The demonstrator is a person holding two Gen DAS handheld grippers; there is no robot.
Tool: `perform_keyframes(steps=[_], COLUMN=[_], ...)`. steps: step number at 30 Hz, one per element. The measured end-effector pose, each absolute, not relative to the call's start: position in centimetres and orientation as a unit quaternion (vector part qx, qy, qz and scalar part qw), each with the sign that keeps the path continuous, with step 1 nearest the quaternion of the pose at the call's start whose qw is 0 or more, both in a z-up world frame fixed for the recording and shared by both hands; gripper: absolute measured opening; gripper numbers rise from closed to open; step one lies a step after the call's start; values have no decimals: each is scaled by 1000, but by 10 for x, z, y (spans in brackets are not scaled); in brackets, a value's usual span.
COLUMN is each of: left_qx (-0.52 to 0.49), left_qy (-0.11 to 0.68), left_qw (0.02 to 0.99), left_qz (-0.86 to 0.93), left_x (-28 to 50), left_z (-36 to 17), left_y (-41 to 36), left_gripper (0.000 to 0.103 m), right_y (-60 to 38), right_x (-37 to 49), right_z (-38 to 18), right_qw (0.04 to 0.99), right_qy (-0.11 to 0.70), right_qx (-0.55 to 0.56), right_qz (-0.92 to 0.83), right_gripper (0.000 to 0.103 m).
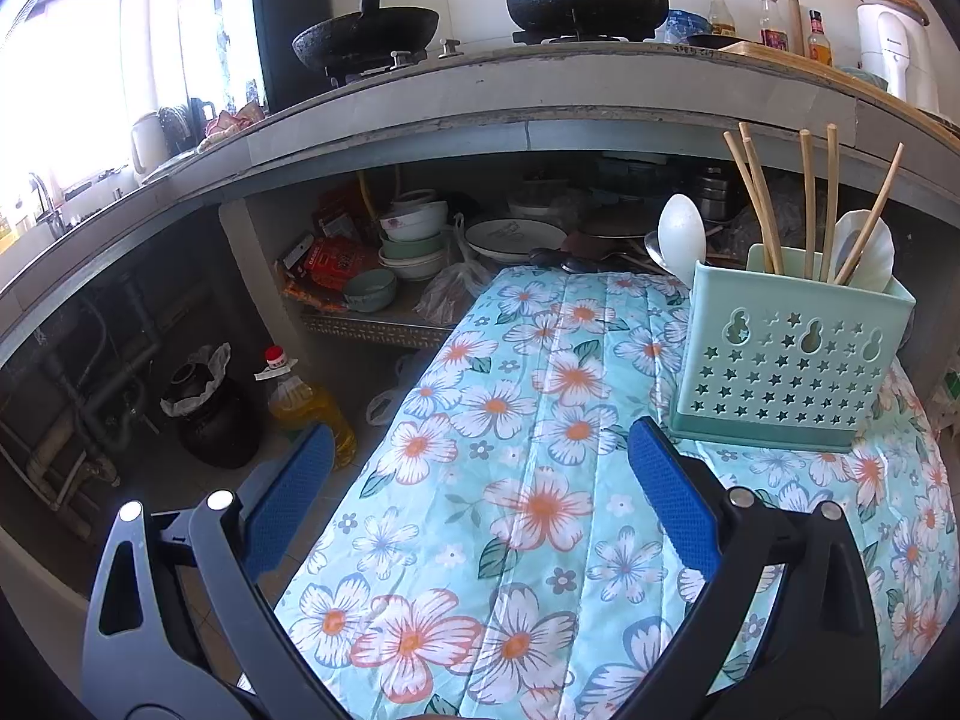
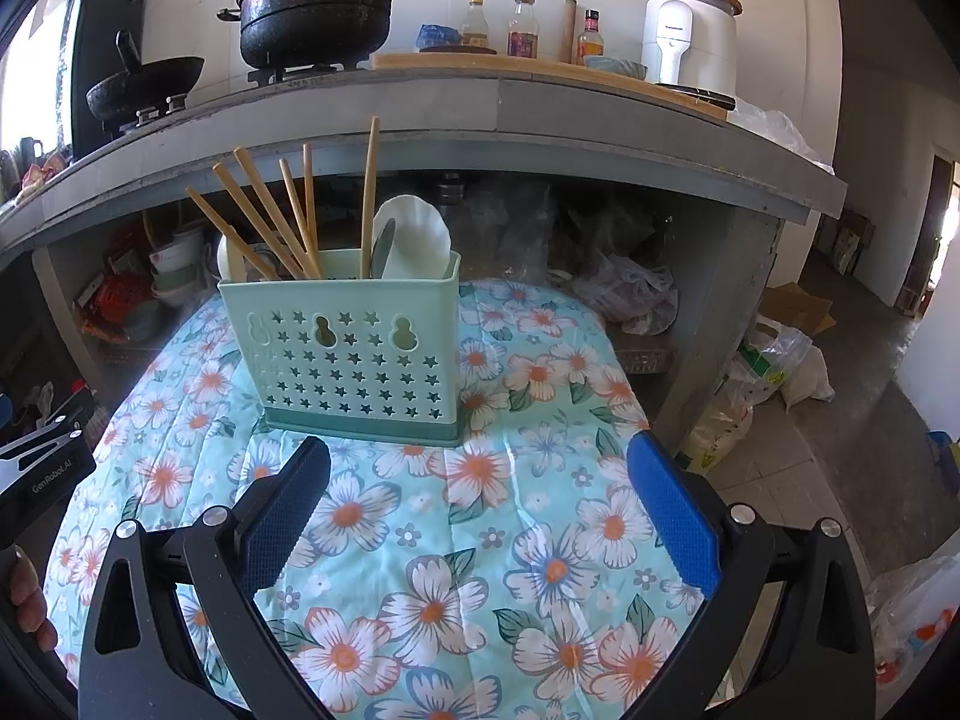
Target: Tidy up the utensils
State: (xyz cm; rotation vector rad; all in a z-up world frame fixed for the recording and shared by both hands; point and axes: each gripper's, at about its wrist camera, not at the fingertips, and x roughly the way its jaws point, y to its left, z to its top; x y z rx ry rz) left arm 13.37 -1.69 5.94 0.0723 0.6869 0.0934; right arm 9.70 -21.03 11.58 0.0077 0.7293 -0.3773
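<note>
A pale green utensil holder (image 1: pixel 786 360) with star cut-outs stands on the floral cloth (image 1: pixel 528 480), also in the right wrist view (image 2: pixel 348 348). It holds several wooden chopsticks (image 1: pixel 762 204) (image 2: pixel 270 216) and white spoons (image 1: pixel 681 234) (image 2: pixel 414 234). My left gripper (image 1: pixel 480 450) is open and empty, left of and nearer than the holder. My right gripper (image 2: pixel 480 468) is open and empty, just in front of the holder. A metal ladle (image 1: pixel 600 264) lies at the cloth's far edge.
A grey counter (image 1: pixel 480 96) overhangs the holder, carrying a wok (image 1: pixel 366 36), a black pot (image 2: pixel 318 6), bottles and a white appliance (image 2: pixel 690 42). Bowls and plates (image 1: pixel 414 234) sit on the shelf below. An oil bottle (image 1: pixel 306 402) stands on the floor at left; bags (image 2: pixel 762 378) lie at right.
</note>
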Motion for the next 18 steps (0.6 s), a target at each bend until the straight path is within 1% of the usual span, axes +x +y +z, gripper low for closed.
perform_keyframes(steps=[18], left_qx=[35], left_qy=[336], left_qw=[940], left_qz=[46], left_x=[134], left_z=[59], left_y=[-15], left_gripper=[94], right_y=[-210], right_x=[98], right_z=[117], right_qw=[917], right_qy=[355], right_qx=[3], right_qz=[-184], right_gripper=[96])
